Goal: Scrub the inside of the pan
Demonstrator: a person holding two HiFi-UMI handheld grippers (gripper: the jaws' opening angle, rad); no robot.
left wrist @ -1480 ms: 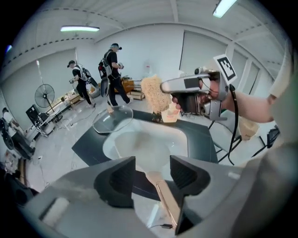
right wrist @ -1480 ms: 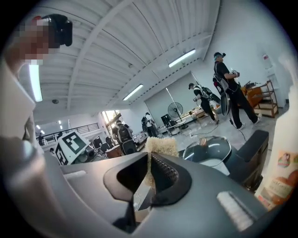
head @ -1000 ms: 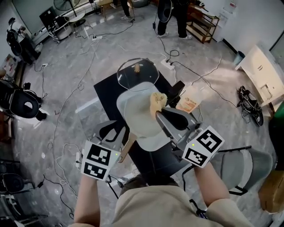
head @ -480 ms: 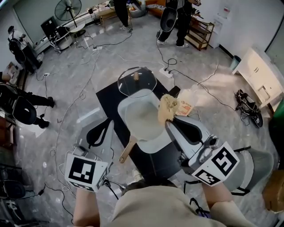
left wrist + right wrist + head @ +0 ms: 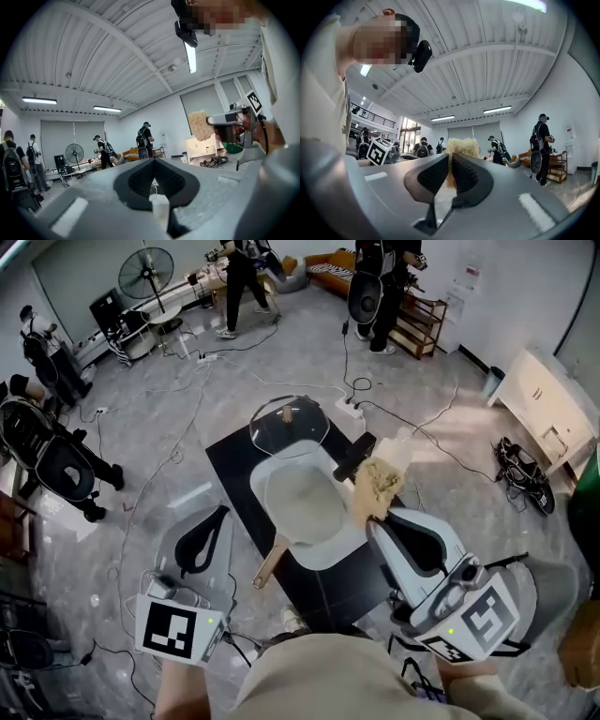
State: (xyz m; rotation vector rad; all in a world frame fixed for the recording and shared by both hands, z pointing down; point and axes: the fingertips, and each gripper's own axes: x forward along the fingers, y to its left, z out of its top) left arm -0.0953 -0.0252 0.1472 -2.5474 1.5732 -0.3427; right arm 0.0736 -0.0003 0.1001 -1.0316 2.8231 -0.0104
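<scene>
On black mat [image 5: 230, 442], pan [image 5: 300, 507] beside glass lid [image 5: 289, 425], right gripper [image 5: 377, 517] clamping sponge [image 5: 377, 484], left gripper [image 5: 214, 519] jaws clenched

The left gripper [image 5: 219, 514] sits at 7 o'clock in the head view and points toward 1 o'clock, its fingers pressed together with nothing between them. The right gripper [image 5: 379, 518] sits at 5 o'clock and points toward 11 o'clock, fingers clamped on a sponge [image 5: 377, 486]. The left forearm [image 5: 180, 692] and right forearm [image 5: 473, 697] reach up from 6 o'clock, well apart.
</scene>
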